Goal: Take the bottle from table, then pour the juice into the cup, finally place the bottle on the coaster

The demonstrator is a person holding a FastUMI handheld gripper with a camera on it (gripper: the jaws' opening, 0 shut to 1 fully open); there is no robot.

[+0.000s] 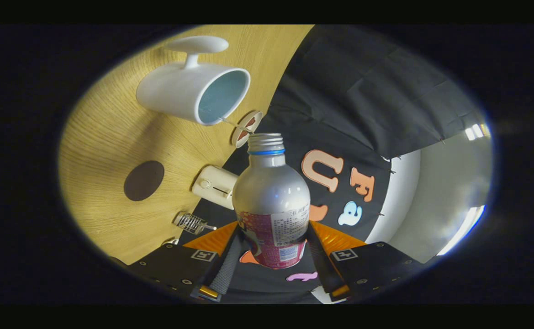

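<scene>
The view is tilted, so the wooden table (111, 137) fills the left side, its far edge running up against the black booth wall. A dark round coaster (144, 180) lies on bare wood, well apart from the white cup (189, 93). A small white box (215, 185) sits at the table's edge. The claw (273, 256) is closed on the bottle (271, 201), both fingers pressing its lower body, its uncapped neck near the cup's rim.

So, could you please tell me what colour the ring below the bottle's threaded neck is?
Blue, seen best in the gripper view: the ring circles the bottle.
</scene>
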